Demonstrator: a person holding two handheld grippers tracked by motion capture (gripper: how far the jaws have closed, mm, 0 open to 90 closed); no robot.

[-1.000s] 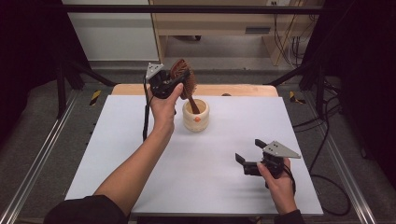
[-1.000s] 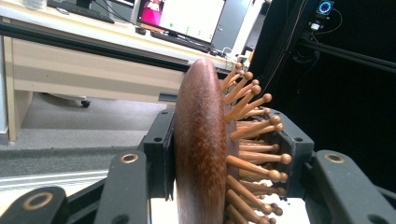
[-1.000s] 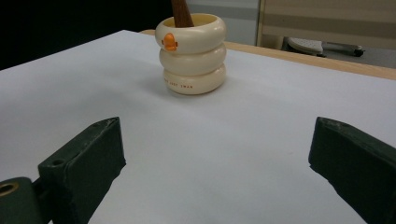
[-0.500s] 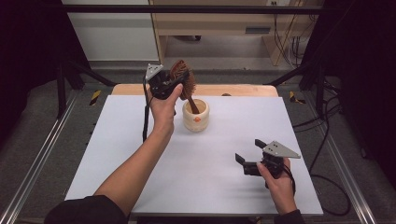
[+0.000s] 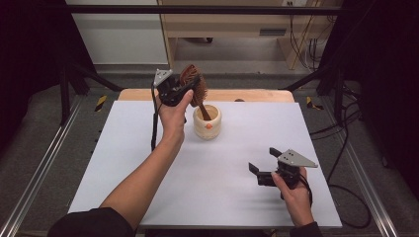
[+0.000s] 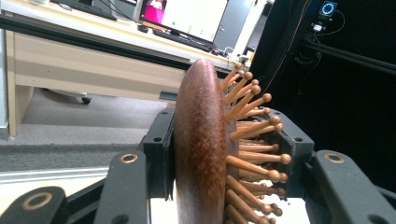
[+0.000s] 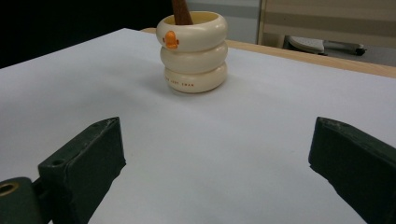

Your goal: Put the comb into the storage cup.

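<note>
The left claw is clamped on the head of a wooden hairbrush, whose handle dips into the cream cup just below it. Next, probably, lowering and releasing. The right claw rests wide open, empty.

both claws matte black w/ brass-ringed screw holes, left claw, right claw; grey triangular top plates, black cables, dark sleeves pushed up
</note>
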